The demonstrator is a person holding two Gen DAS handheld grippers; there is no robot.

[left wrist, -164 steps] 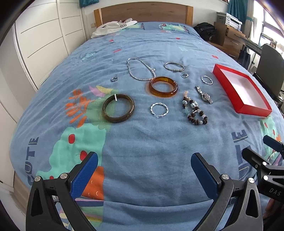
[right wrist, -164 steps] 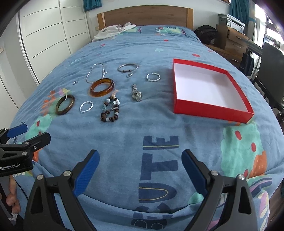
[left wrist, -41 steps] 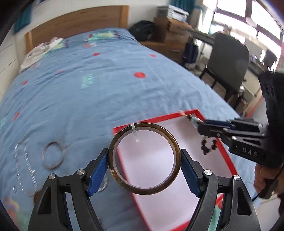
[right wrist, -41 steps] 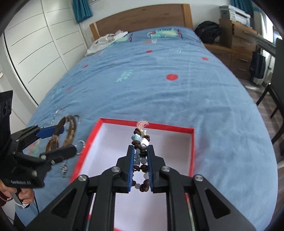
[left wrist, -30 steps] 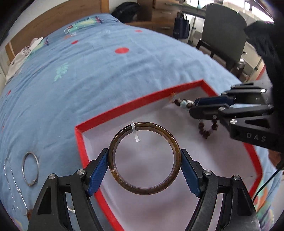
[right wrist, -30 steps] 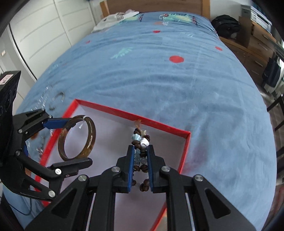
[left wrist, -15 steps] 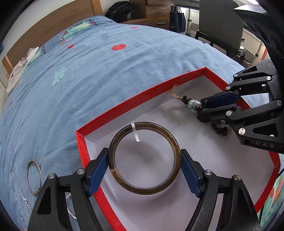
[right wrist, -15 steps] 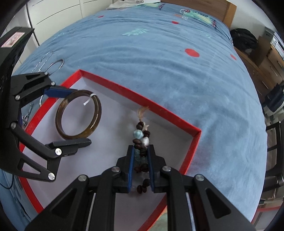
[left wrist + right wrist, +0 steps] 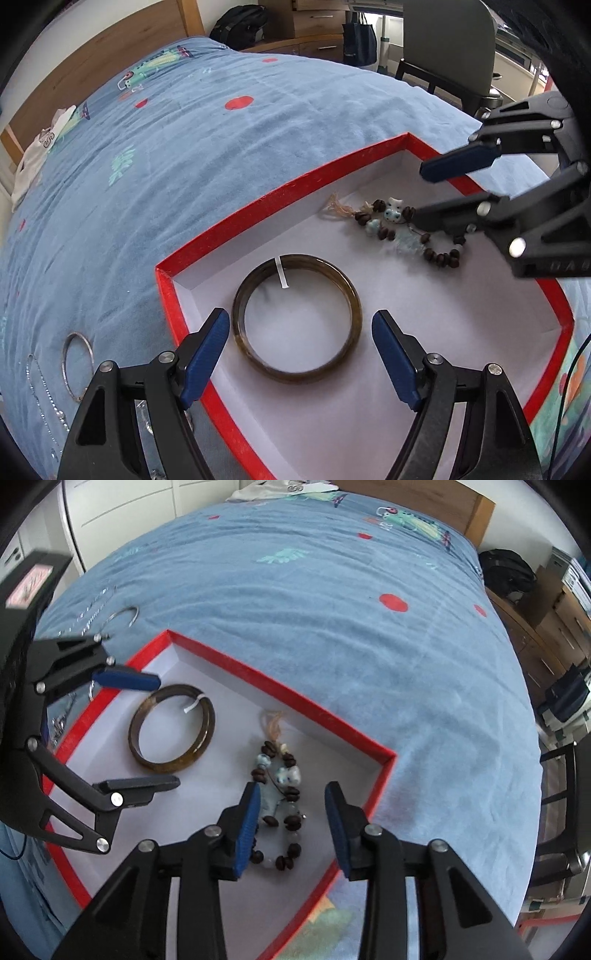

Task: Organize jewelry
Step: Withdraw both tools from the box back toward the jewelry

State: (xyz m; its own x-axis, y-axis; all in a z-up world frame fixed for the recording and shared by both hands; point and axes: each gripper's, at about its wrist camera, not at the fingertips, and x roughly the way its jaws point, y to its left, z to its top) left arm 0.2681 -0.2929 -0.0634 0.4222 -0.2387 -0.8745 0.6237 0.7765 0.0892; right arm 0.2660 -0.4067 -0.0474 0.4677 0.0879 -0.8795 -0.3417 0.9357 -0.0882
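A red box (image 9: 280,192) with a white floor lies on the blue bedspread. A dark brown bangle (image 9: 295,321) with a white tag lies flat in it, between the open fingers of my left gripper (image 9: 299,332), which no longer grip it. A beaded bracelet (image 9: 402,232) with brown and pale blue beads lies further in. In the right wrist view the box (image 9: 280,686) holds the bangle (image 9: 171,734) and the beaded bracelet (image 9: 280,794), which lies between the open fingers of my right gripper (image 9: 291,805). The left gripper (image 9: 136,731) also shows there, open.
A silver ring bangle (image 9: 77,358) and a silver chain (image 9: 44,398) lie on the bedspread left of the box. A chair (image 9: 447,48) and drawers stand beyond the bed's right edge. A wooden headboard (image 9: 406,494) is at the far end.
Both grippers have opened. The bangle and the beaded bracelet, held half a second ago, now lie on the box floor.
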